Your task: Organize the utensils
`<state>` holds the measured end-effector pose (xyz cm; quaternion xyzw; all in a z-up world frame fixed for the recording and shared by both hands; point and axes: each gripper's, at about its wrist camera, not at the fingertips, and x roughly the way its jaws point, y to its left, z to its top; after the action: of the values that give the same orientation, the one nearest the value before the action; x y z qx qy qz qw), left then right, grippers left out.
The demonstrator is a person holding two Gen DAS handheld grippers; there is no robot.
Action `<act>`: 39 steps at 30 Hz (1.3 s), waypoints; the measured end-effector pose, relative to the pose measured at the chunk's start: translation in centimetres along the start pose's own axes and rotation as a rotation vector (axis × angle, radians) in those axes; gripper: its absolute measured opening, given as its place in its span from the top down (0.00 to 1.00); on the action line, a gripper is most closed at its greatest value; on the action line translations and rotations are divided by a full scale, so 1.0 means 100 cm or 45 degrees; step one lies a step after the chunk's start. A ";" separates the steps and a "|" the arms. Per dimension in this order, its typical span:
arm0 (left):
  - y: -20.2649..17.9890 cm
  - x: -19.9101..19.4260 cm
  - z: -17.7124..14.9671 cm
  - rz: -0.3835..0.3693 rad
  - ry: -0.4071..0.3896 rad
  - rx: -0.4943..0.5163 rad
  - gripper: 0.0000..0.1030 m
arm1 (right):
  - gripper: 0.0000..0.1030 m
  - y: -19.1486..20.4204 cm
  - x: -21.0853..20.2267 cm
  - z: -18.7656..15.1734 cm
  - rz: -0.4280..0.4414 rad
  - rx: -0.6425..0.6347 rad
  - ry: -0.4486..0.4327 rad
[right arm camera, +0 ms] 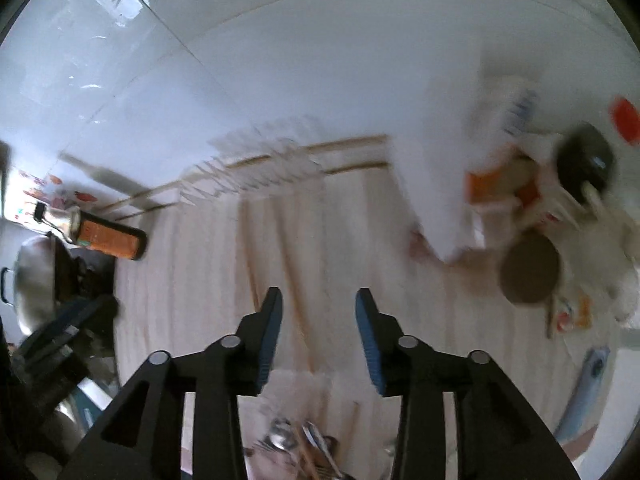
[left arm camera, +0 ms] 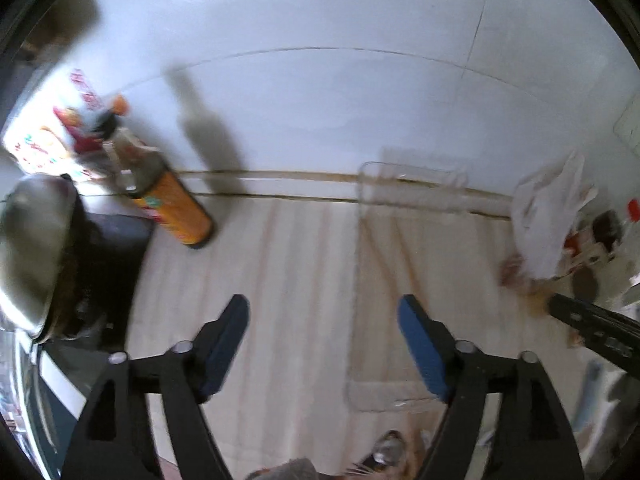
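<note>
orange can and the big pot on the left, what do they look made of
Orange can: probably painted metal, a smooth glossy cylinder with a dark base rim and printed label; blur leaves coated plastic possible.
Pot: looks like bare polished metal, likely steel, silvery grey with bright reflections on its rounded side and a dark loop handle.
</note>
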<state>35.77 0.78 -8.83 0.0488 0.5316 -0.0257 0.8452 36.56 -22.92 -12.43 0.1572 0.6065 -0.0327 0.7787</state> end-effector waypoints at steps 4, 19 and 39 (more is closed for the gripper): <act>0.010 0.002 -0.038 0.037 -0.007 -0.002 0.00 | 0.48 -0.023 -0.011 -0.049 -0.057 0.029 -0.063; 0.009 0.065 -0.187 0.145 0.333 0.073 0.00 | 0.48 -0.035 0.090 -0.209 -0.066 -0.041 0.336; -0.076 0.087 -0.244 -0.125 0.456 0.296 0.62 | 0.94 -0.090 0.078 -0.214 -0.197 0.116 0.228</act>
<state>16.96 -4.05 -27.53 0.1237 0.6684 -0.1188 0.7237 16.44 -24.32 -26.30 0.1474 0.6818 -0.1058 0.7087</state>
